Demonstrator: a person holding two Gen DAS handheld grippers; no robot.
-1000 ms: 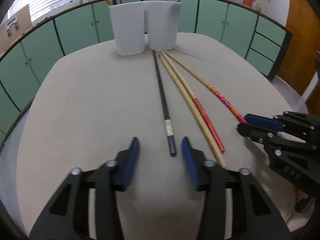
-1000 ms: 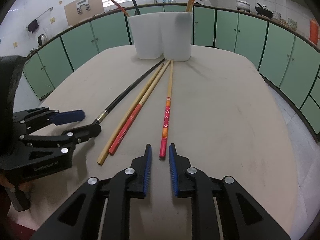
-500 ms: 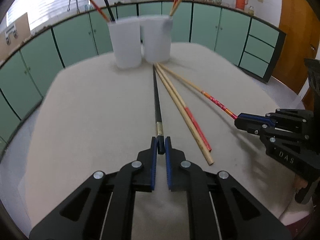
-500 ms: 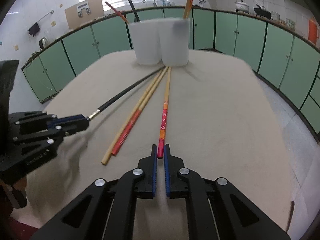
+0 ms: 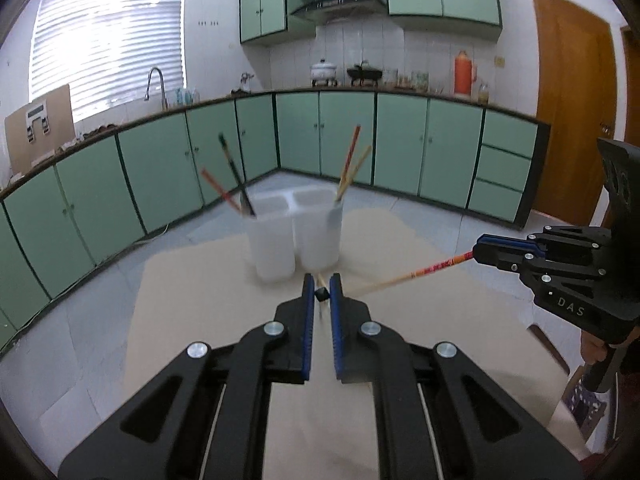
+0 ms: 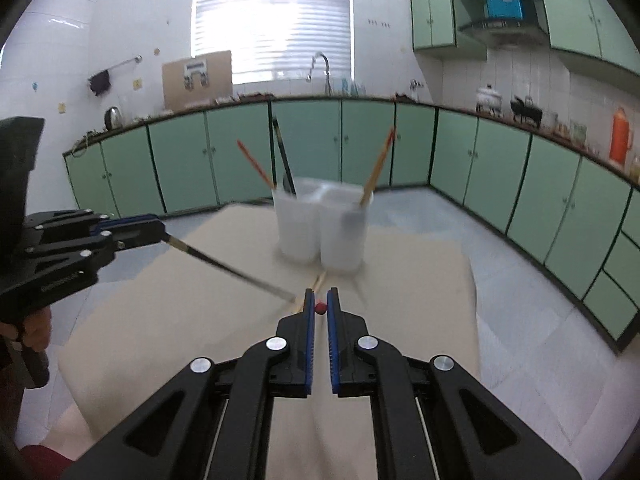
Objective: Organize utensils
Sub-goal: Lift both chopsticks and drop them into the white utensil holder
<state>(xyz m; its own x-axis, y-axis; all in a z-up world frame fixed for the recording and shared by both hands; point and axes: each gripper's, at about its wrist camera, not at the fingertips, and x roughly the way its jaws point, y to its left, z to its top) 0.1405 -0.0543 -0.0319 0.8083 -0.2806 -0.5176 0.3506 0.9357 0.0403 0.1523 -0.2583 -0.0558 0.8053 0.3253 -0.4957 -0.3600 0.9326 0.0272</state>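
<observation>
Left gripper (image 5: 320, 294) is clamped on the black chopstick (image 6: 224, 266); right gripper (image 6: 319, 307) is clamped on the red-patterned chopstick (image 5: 424, 270). The holder (image 5: 296, 236), centre frame, already contains several; two more appear left on the table (image 5: 200, 300).

A beige table (image 5: 208, 280) carries a white two-compartment holder (image 5: 296, 236) and bamboo chopsticks (image 6: 319, 280).
</observation>
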